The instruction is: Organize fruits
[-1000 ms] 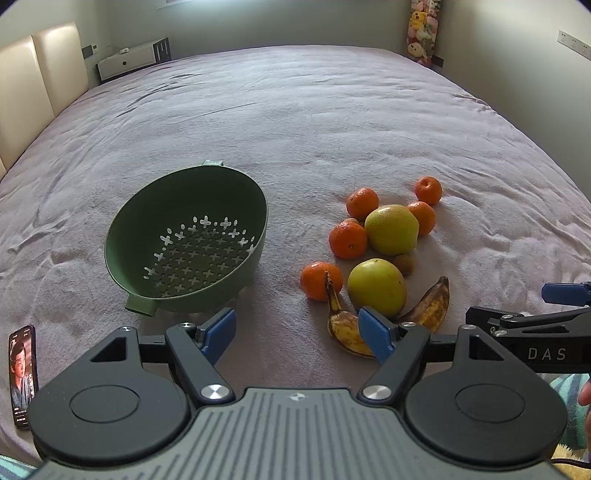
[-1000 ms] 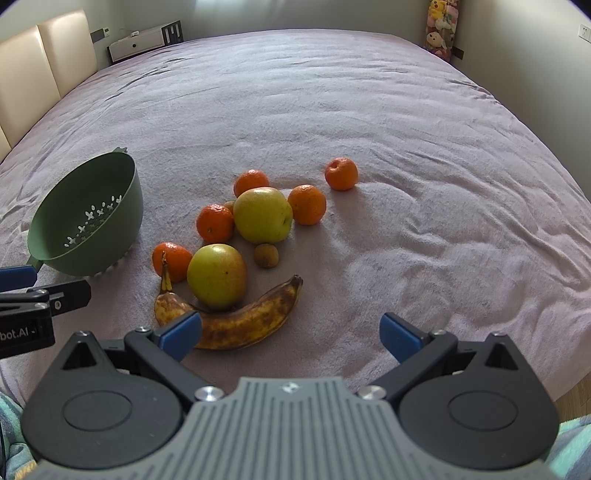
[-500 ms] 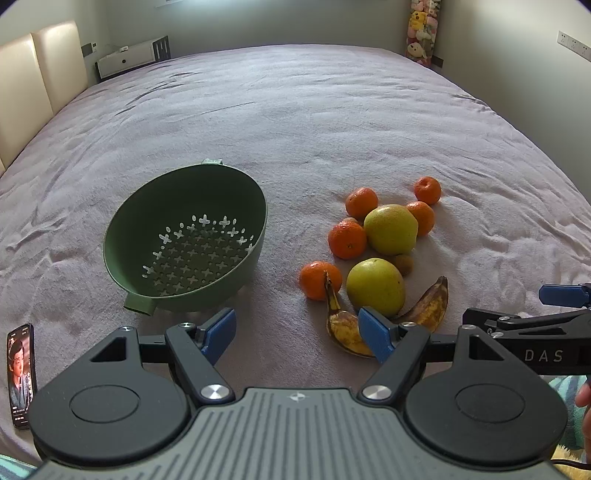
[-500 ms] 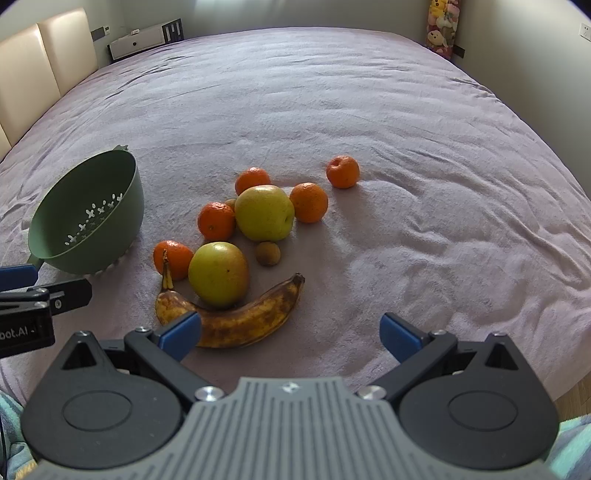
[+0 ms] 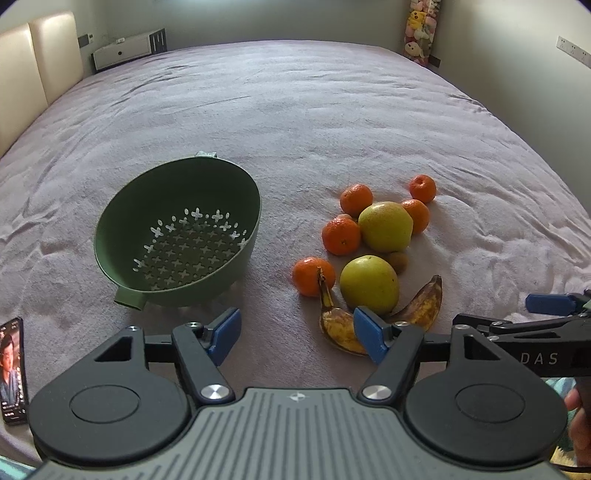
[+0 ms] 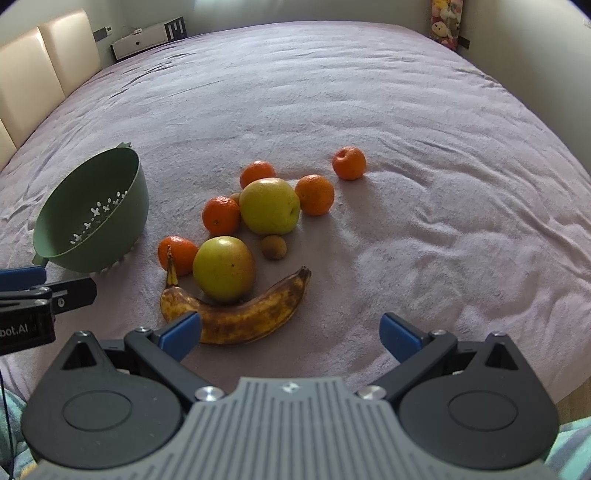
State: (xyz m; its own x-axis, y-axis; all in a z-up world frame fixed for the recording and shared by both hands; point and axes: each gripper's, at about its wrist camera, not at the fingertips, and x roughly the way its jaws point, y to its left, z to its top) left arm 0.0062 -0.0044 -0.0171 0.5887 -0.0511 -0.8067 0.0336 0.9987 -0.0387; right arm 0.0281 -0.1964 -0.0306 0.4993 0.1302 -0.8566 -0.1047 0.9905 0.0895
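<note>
A green colander (image 5: 177, 236) sits empty on the mauve bedspread, left of the fruit; it also shows at the left in the right wrist view (image 6: 92, 214). The fruit lies in a loose cluster: a browned banana (image 6: 243, 314), two yellow-green round fruits (image 6: 223, 267) (image 6: 269, 205), a small kiwi (image 6: 274, 246) and several mandarins, one apart at the back (image 6: 349, 162). My left gripper (image 5: 297, 334) hovers short of the colander and the banana (image 5: 421, 306), its jaws closing with nothing between them. My right gripper (image 6: 291, 332) stands wide open just short of the banana.
A phone (image 5: 13, 369) with a lit screen lies at the bed's near left edge. A cream padded headboard (image 5: 37, 55), a white box (image 5: 125, 48) and hanging plush toys (image 5: 419, 29) line the far sides. Bare bedspread stretches beyond and to the right of the fruit.
The left gripper's jaws have narrowed a little. Both hands, the fruit and the colander have stayed where they were.
</note>
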